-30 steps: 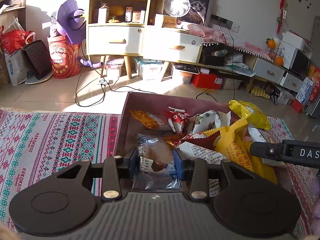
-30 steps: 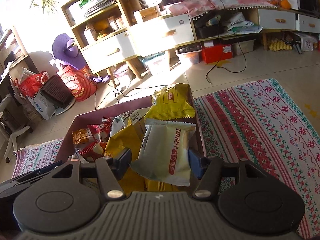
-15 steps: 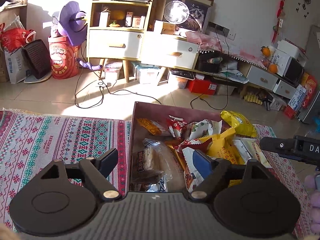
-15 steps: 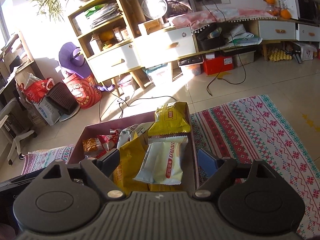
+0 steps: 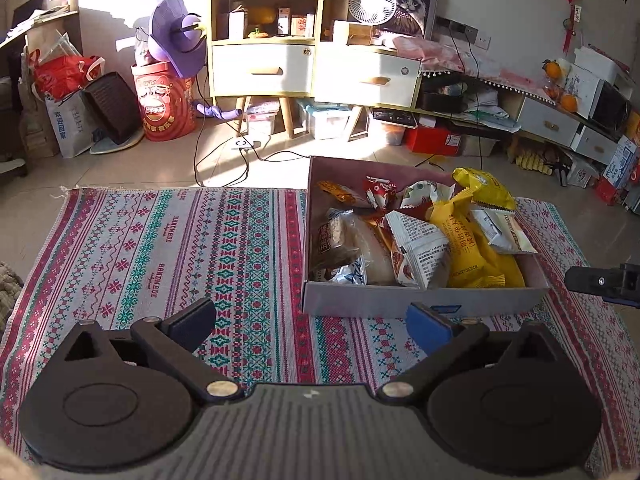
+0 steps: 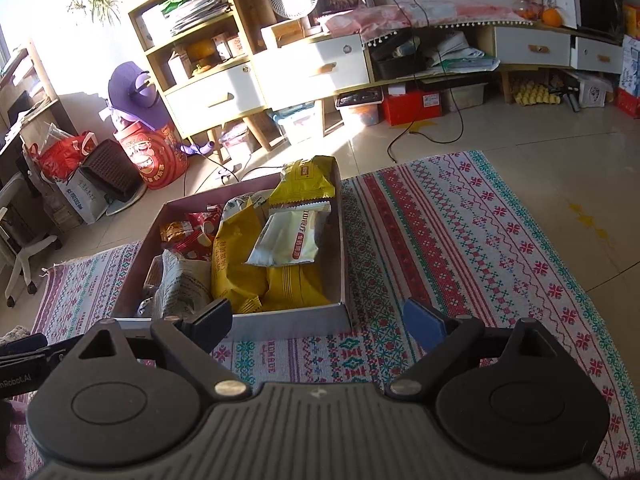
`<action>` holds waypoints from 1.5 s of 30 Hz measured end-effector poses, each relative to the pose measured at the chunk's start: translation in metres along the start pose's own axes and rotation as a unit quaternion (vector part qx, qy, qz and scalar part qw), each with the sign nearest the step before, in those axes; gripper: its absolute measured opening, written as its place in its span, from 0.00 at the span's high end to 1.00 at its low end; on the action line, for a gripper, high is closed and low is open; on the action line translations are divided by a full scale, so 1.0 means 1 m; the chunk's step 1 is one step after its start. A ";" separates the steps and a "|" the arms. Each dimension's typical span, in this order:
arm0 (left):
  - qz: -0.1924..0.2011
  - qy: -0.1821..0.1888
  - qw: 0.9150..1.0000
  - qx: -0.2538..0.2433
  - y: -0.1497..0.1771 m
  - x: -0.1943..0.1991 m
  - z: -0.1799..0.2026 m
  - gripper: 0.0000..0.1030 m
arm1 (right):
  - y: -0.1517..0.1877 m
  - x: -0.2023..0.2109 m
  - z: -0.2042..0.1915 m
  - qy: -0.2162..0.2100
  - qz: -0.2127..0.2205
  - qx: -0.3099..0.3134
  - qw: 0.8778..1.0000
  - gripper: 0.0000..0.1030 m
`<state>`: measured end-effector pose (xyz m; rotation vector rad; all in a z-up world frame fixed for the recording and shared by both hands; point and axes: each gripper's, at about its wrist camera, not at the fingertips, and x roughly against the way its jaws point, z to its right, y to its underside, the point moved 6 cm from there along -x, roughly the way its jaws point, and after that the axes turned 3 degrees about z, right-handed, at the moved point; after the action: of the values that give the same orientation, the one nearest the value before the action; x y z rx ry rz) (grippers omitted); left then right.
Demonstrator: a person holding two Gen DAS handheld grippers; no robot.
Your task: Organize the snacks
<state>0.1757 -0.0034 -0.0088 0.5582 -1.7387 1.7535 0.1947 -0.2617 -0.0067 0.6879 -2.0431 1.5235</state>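
Yellow snack bags [image 5: 476, 240] – red-and-green patterned rug [image 5: 180, 248].

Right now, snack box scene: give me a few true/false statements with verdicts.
1. The box sits on the patterned rug. True.
2. The left gripper clamps a snack. False: jaws opening, nothing between them.
3. A white packet lies on the yellow bags. True.
4. The box is empty. False: it holds many snack packets.
5. The right gripper holds the white packet. False: jaws opening, empty.
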 end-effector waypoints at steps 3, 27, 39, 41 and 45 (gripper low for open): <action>-0.011 -0.008 1.000 -0.006 0.011 0.011 -0.001 0.00 | 0.010 0.008 -0.001 0.003 -0.013 0.003 1.000 0.11; -0.072 -0.042 0.996 -0.018 0.079 0.068 0.004 0.00 | 0.080 0.059 -0.044 0.029 -0.034 0.133 0.990 0.01; -0.060 -0.048 0.997 -0.007 0.077 0.069 0.006 0.00 | 0.083 0.057 -0.051 0.030 -0.032 0.141 0.989 0.01; -0.061 -0.047 0.997 -0.002 0.078 0.070 0.006 0.00 | 0.083 0.059 -0.052 0.029 -0.030 0.140 0.989 0.01; -0.059 -0.048 0.997 -0.001 0.078 0.070 0.006 0.00 | 0.083 0.060 -0.053 0.029 -0.028 0.140 0.989 0.01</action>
<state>0.0713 0.0019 -0.0185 0.7405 -1.7355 1.6676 0.1004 -0.1965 -0.0136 0.7881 -1.7692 1.7936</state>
